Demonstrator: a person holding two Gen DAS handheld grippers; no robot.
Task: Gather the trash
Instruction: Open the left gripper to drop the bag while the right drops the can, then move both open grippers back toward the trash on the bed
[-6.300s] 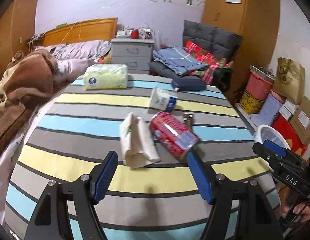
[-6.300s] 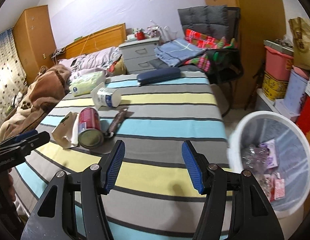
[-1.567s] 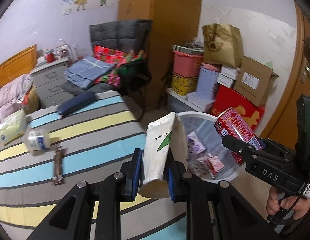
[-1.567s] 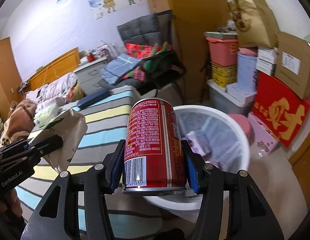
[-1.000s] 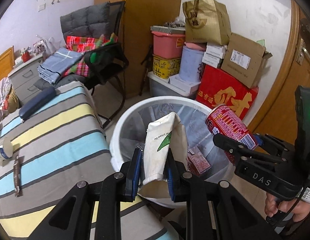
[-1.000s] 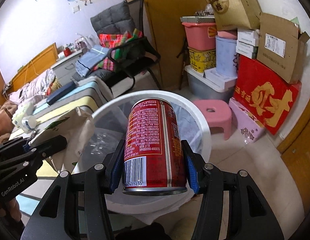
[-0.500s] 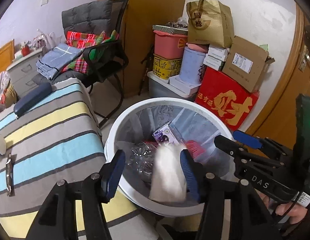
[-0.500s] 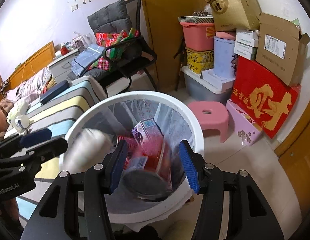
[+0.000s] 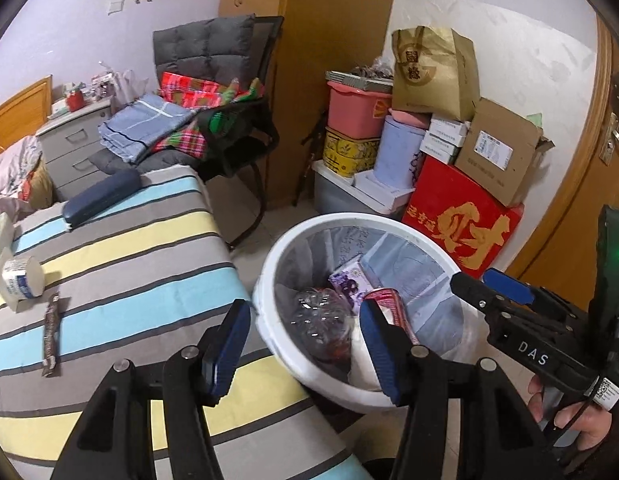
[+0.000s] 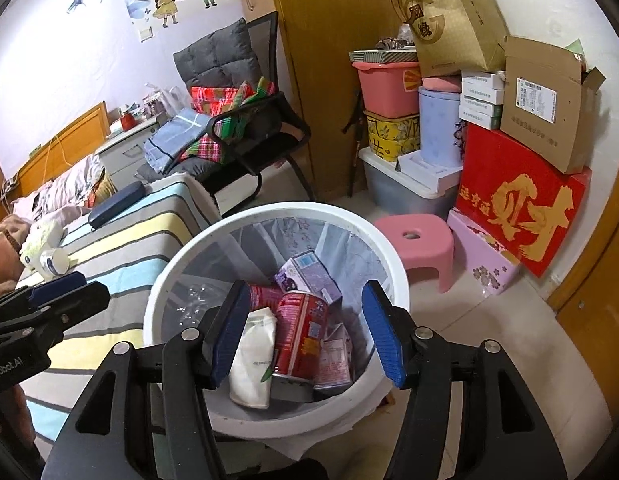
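Now the striped bed (image 9: 121, 248) is the biggest thing here, and the white bin (image 10: 393, 264) stands just beside its foot corner, already holding the red can (image 10: 299, 332) and white paper bag (image 10: 253, 356). Both tools hang above the bin: the left tool (image 9: 303, 346) and the right tool (image 10: 305, 334) each gape wide, released and carrying nothing. What remains lies up the bed, away from the bin: a white cup (image 9: 21, 280) tipped on its side, and near it a slim brown wrapper (image 9: 50, 334), its long axis running along the bed's length. Judging by position, the left tool is nearer both.
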